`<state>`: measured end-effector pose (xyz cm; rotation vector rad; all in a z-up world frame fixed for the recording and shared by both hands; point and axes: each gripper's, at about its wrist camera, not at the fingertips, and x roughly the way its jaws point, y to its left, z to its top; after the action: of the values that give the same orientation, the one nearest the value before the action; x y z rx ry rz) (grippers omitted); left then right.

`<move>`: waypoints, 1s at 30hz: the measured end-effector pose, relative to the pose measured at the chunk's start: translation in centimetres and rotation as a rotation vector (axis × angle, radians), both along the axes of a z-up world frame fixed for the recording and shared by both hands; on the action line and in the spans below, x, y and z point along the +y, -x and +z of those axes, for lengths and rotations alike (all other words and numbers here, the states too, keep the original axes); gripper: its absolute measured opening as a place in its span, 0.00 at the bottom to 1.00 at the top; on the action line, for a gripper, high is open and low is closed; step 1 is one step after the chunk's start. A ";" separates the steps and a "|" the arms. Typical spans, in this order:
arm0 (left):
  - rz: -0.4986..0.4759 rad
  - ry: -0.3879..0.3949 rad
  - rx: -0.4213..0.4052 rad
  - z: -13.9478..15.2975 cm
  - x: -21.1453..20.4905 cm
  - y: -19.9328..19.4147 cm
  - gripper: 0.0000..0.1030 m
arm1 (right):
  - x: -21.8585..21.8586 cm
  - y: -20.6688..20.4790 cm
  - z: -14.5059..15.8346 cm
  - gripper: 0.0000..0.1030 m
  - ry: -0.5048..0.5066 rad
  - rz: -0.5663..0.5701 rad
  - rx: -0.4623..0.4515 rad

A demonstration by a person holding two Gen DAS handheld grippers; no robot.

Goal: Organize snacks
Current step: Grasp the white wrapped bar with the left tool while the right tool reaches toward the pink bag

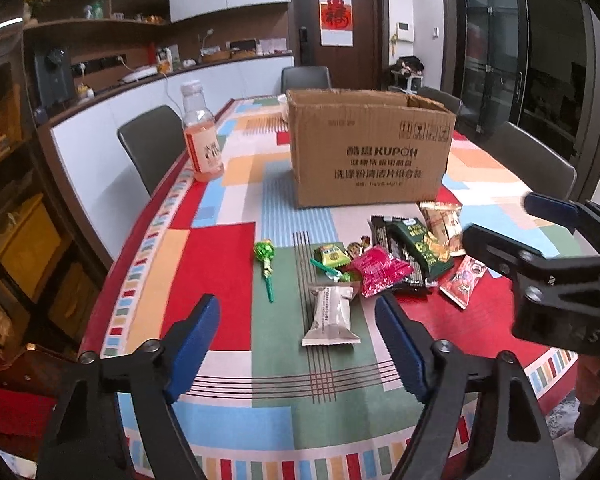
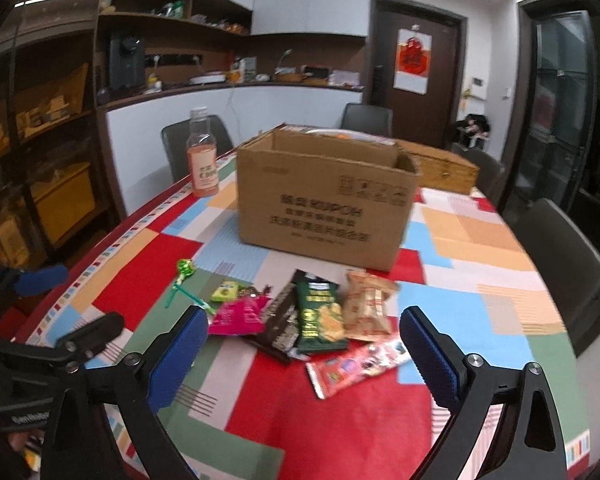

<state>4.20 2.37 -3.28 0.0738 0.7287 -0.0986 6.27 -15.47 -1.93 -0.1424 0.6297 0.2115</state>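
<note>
An open cardboard box [image 1: 370, 152] [image 2: 324, 204] stands mid-table. In front of it lies a pile of snacks: a grey-white packet [image 1: 331, 316], a pink packet [image 1: 380, 270] [image 2: 238, 314], a dark green chip bag [image 1: 422, 248] [image 2: 320, 316], an orange-tan packet [image 1: 444, 224] [image 2: 368, 306], a red strip packet [image 1: 462, 282] [image 2: 356, 368] and a green lollipop [image 1: 265, 258] [image 2: 184, 270]. My left gripper [image 1: 298, 340] is open and empty, near the grey-white packet. My right gripper [image 2: 300, 354] is open and empty, just short of the pile; it also shows in the left wrist view [image 1: 512, 224].
A bottle of pink drink [image 1: 200, 136] [image 2: 202, 158] stands left of the box near the table's left edge. A wooden box [image 2: 440, 166] lies behind the cardboard box. Grey chairs [image 1: 150, 144] [image 2: 560, 264] ring the table. The patterned tablecloth [image 1: 220, 280] covers the table.
</note>
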 end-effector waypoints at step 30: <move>-0.120 0.089 0.187 -6.6 -0.7 -6.8 0.46 | 4.8 -9.2 -8.2 0.48 0.032 0.168 0.337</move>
<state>11.05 1.68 -9.88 0.0236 0.9057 -0.2545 15.48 -10.70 -10.08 -0.1930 0.9576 0.3930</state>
